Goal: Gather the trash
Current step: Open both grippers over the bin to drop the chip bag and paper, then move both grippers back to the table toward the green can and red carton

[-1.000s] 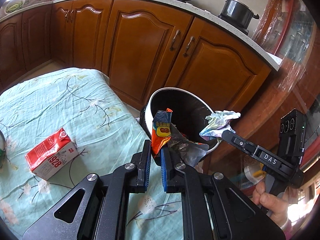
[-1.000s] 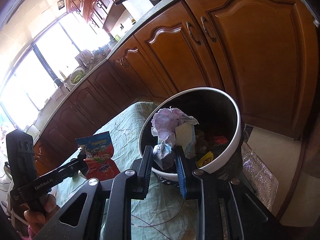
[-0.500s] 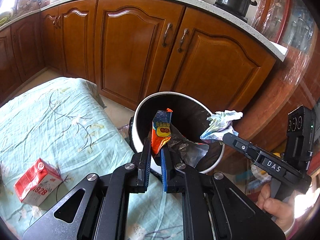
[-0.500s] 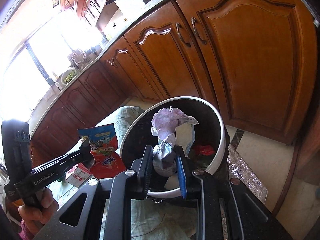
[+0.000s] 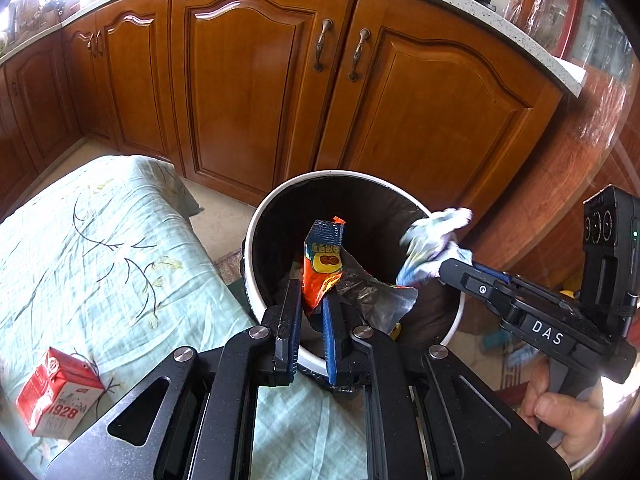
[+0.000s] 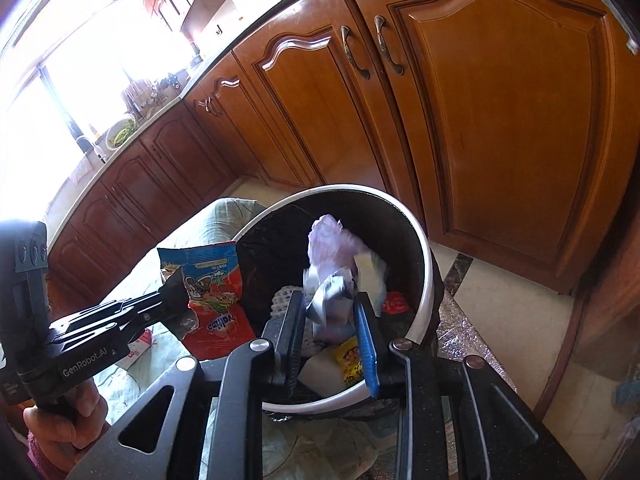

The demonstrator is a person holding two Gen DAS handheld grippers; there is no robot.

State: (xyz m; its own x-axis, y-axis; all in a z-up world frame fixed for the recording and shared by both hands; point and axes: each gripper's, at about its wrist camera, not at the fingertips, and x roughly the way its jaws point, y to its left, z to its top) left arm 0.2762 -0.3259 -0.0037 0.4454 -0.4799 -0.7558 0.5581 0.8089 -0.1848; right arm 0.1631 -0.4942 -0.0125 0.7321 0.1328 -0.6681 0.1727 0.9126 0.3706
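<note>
So the left gripper (image 5: pixel 311 312) has its 2 fingers pinching an orange-and-blue snack wrapper (image 5: pixel 323 264), which sticks up past the fingertips right over the mouth of the white-rimmed trash bin (image 5: pixel 256 240). The right gripper (image 6: pixel 331 320) looks spread a bit wider, with a crumpled tissue wad (image 6: pixel 334 272) sitting blurred between its fingers; can't tell if they're really pinching it. That wad is over the bin too, and there's other trash down inside, below the fingertips. Off to the left of the left fingers, a red milk carton (image 5: pixel 56 400) lies on the surface with the green floral cloth (image 5: pixel 100 248).
</note>
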